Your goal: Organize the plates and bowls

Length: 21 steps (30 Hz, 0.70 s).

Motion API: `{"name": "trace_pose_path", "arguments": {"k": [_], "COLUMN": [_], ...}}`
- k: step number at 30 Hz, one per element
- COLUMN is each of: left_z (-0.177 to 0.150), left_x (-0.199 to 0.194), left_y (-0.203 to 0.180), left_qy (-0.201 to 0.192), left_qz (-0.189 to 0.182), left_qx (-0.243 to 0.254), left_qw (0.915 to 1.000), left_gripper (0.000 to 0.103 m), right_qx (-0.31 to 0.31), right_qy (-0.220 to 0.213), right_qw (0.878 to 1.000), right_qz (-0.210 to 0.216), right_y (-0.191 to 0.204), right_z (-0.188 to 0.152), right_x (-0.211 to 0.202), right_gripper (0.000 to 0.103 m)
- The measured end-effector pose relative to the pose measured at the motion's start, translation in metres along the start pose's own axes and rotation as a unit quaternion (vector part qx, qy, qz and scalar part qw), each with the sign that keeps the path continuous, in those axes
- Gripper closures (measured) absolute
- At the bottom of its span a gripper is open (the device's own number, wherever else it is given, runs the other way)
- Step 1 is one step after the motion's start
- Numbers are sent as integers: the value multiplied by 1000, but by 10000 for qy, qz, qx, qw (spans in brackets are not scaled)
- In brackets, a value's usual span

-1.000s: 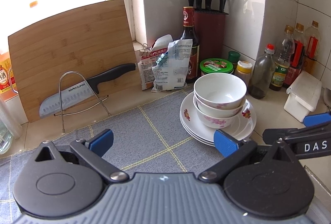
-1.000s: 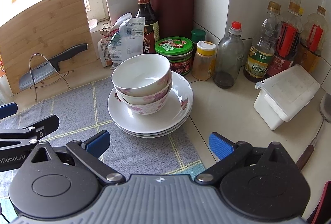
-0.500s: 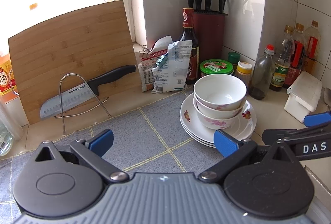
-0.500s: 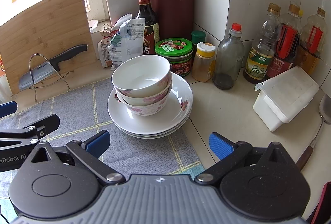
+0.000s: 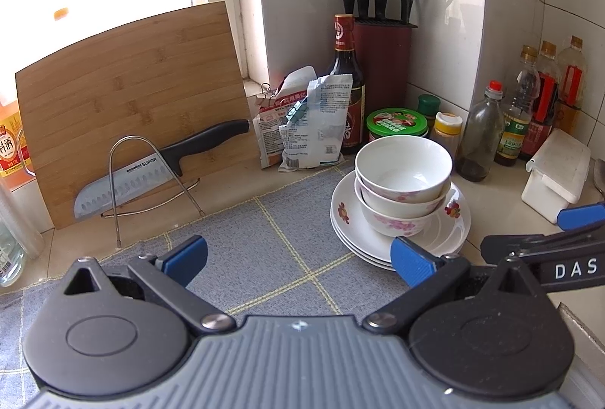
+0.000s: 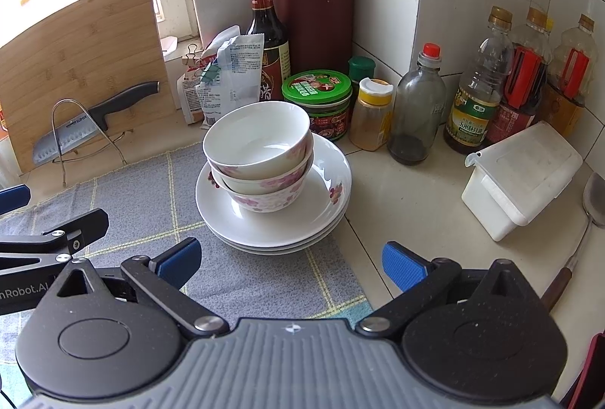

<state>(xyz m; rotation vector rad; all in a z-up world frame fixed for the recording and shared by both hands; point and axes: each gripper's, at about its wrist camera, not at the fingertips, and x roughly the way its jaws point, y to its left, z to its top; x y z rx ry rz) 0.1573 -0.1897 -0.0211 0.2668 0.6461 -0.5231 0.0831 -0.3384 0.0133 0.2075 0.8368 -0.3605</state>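
Note:
Two or three white bowls with pink flowers point(image 5: 404, 178) point(image 6: 261, 152) are nested on a stack of white plates point(image 5: 450, 231) point(image 6: 321, 208) at the right edge of a grey checked mat point(image 5: 272, 242) point(image 6: 132, 220). My left gripper point(image 5: 298, 257) hovers open over the mat, with the stack ahead to the right of it. My right gripper point(image 6: 289, 263) is open too, empty, just in front of the plates. Each gripper shows at the edge of the other's view.
A knife block point(image 6: 314, 19), sauce bottles point(image 6: 472, 99), jars point(image 6: 317, 99) and snack bags point(image 5: 310, 121) crowd the tiled corner behind the stack. A white lidded box point(image 6: 522, 178) and a ladle point(image 6: 590, 208) lie to the right. A cutting board point(image 5: 128, 99) and a knife point(image 5: 151, 174) on a wire rack stand at left.
Both grippers have drifted slightly, so the stack sits a touch nearer in each view. Both stay open; the bowls and plates have not moved.

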Motion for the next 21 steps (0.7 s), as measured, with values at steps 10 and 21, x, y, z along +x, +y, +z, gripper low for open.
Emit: {"name": "trace_pose_path", "arguments": {"k": [10, 21], "left_z": [0, 1], "left_x": [0, 0], "left_y": [0, 1], "left_qy": [3, 5], "left_qz": [-1, -3], "left_qx": [-11, -2], "left_qw": [10000, 10000], "left_gripper": [1, 1], "right_qx": [-4, -5], "right_qy": [1, -3], "right_qw": [10000, 10000], "right_qz": [-3, -13], "right_y": [0, 1], "right_z": [0, 2], "right_x": [0, 0], "right_gripper": [0, 0]}}
